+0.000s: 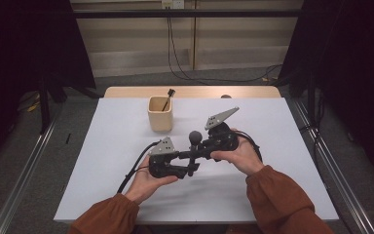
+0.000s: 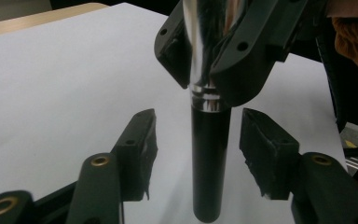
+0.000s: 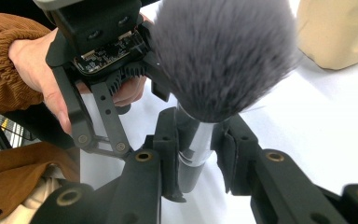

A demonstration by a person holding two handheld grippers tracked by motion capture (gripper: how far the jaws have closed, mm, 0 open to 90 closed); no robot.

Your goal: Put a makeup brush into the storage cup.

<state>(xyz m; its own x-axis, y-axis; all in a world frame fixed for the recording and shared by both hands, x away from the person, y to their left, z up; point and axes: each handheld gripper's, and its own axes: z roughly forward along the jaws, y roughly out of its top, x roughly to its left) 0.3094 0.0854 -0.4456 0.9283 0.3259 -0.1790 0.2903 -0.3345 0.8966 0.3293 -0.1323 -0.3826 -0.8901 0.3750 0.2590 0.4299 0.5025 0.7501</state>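
Note:
A makeup brush with a fluffy grey head [image 1: 195, 136] stands upright above the white table [image 1: 282, 161], between my two hands. My right gripper [image 3: 196, 154] is shut on the brush's silver ferrule [image 3: 192, 144], just under the bristles [image 3: 223, 56]. My left gripper [image 2: 198, 154] comes in from the other side, lower down. Its pads [image 2: 142, 149] stand on either side of the black handle [image 2: 209, 158], with a gap on each side, so it is open around the handle. In the high view the left gripper [image 1: 187, 168] sits just below and left of the right gripper [image 1: 198, 153].
A beige cup [image 1: 160, 113] stands behind the hands, left of centre, with a thin dark brush [image 1: 167, 100] leaning in it. A wooden strip [image 1: 190, 91] runs along the table's far edge. Cables trail from both grippers across the table.

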